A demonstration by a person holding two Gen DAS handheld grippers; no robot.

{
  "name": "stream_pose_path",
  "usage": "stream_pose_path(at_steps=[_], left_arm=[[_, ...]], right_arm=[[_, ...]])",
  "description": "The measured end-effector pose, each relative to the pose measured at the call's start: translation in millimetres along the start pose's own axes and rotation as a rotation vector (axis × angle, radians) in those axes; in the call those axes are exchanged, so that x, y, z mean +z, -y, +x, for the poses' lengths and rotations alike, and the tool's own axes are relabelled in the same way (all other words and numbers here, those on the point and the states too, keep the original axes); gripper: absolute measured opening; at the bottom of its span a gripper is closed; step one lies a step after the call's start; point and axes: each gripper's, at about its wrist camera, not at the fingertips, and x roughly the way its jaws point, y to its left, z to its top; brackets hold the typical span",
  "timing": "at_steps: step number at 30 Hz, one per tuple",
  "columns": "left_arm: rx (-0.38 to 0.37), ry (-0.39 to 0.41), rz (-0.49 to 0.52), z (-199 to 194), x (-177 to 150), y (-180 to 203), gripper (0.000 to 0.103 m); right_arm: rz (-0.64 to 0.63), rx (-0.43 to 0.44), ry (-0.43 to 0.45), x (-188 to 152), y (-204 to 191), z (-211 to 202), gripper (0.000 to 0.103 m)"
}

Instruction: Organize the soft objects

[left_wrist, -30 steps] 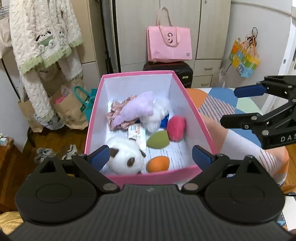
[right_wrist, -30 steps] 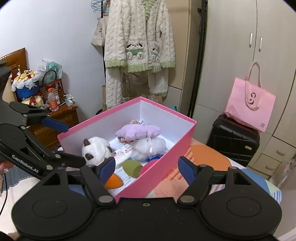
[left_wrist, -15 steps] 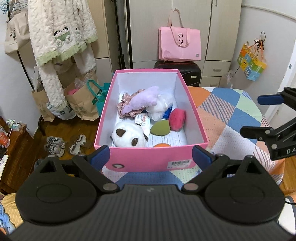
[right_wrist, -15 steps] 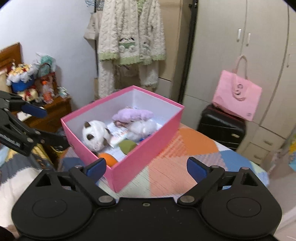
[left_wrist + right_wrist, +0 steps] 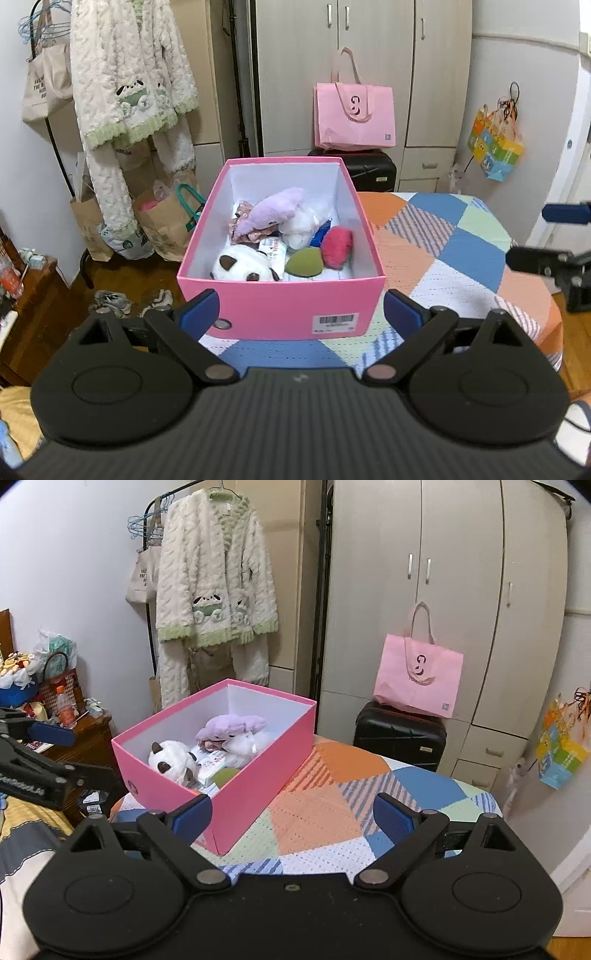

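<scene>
A pink box [image 5: 280,302] stands on the patchwork-covered table [image 5: 436,258]; it also shows in the right wrist view [image 5: 258,775]. Inside lie a white panda plush [image 5: 242,267], a lilac plush [image 5: 271,208], a white soft toy [image 5: 303,223], a green sponge [image 5: 304,260] and a red pom [image 5: 336,245]. My left gripper [image 5: 301,314] is open and empty, just short of the box's near wall. My right gripper [image 5: 291,816] is open and empty, above the table to the right of the box.
A pink tote bag [image 5: 354,114] sits on a black suitcase [image 5: 369,171] by the wardrobe. A fluffy robe [image 5: 129,85] hangs at the left above paper bags [image 5: 162,221]. A wooden side table [image 5: 85,738] with clutter stands beyond the table's left edge.
Both grippers have pulled back and up from the box, which now looks smaller and farther. The orange sponge is now hidden behind the box's near wall.
</scene>
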Motion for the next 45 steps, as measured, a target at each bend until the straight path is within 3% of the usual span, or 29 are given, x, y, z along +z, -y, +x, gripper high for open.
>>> stream_pose_path(at_steps=[7, 15, 29, 45], left_arm=[[0.031, 0.071, -0.004, -3, -8, 11, 0.097], [0.019, 0.097, -0.008, 6, -17, 22, 0.097], [-0.019, 0.123, -0.028, 9, -29, 28, 0.097], [0.020, 0.175, -0.048, 5, -38, 26, 0.096]], right_arm=[[0.050, -0.018, 0.024, -16, -1, 2, 0.096], [0.128, -0.072, 0.030, -30, 0, 8, 0.096], [0.200, -0.249, 0.061, -50, -1, -3, 0.096], [0.204, -0.293, 0.073, -56, -6, -13, 0.097]])
